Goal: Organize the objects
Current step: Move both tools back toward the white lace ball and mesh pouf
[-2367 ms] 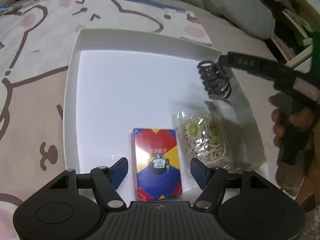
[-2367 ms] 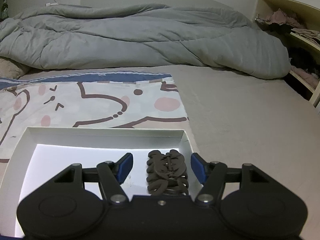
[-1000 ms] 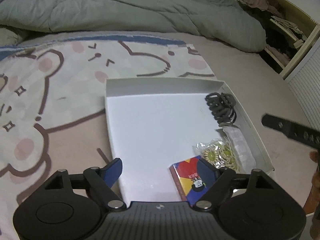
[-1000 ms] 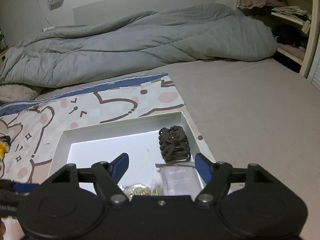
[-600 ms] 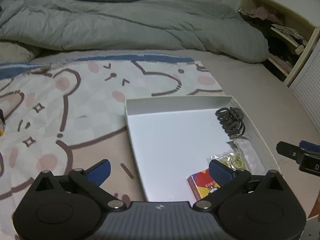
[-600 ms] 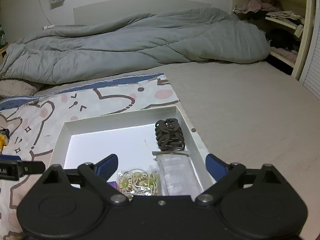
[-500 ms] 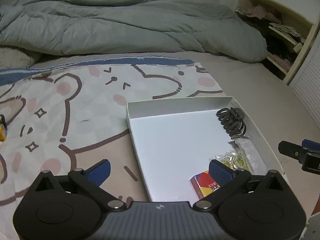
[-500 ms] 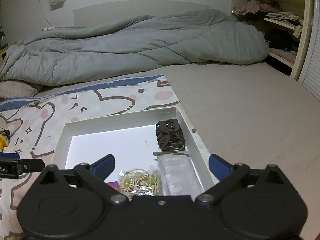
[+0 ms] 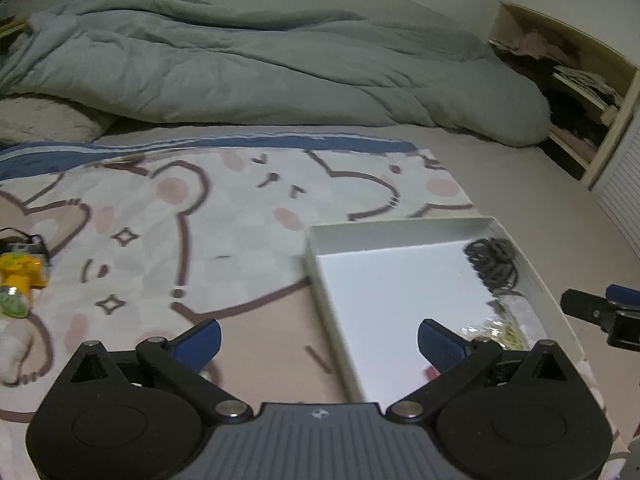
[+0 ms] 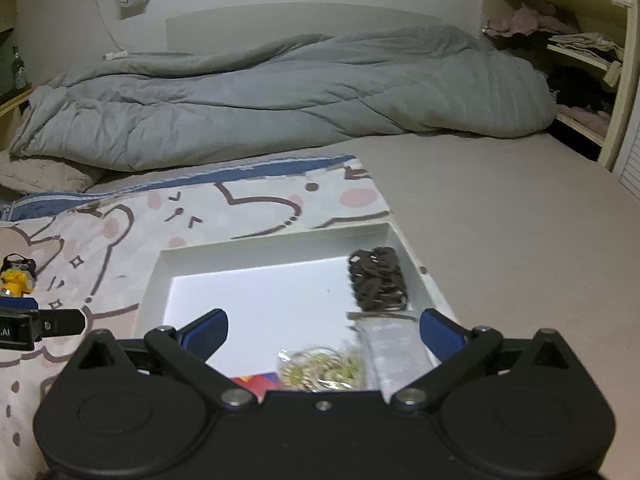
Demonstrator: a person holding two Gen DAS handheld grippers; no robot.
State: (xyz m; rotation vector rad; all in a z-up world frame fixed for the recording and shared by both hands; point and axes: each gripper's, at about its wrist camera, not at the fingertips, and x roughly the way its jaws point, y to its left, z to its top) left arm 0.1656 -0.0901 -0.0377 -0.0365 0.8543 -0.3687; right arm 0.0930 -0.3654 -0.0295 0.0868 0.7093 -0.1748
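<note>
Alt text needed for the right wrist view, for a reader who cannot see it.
An open, empty right hand-held gripper hovers over a white box on a bed, holding a dark hair claw, a clear packet and a bag of green beads. A grey duvet lies behind.

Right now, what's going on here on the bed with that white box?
A person is tidying small things into a white box on the bed, a claw in each hand. Both the left claw and the right claw are open and hold nothing. In the box lie a dark hair clip, a clear packet, a bag of hair ties and a colourful card box. A yellow toy still lies out on the blanket.
</note>
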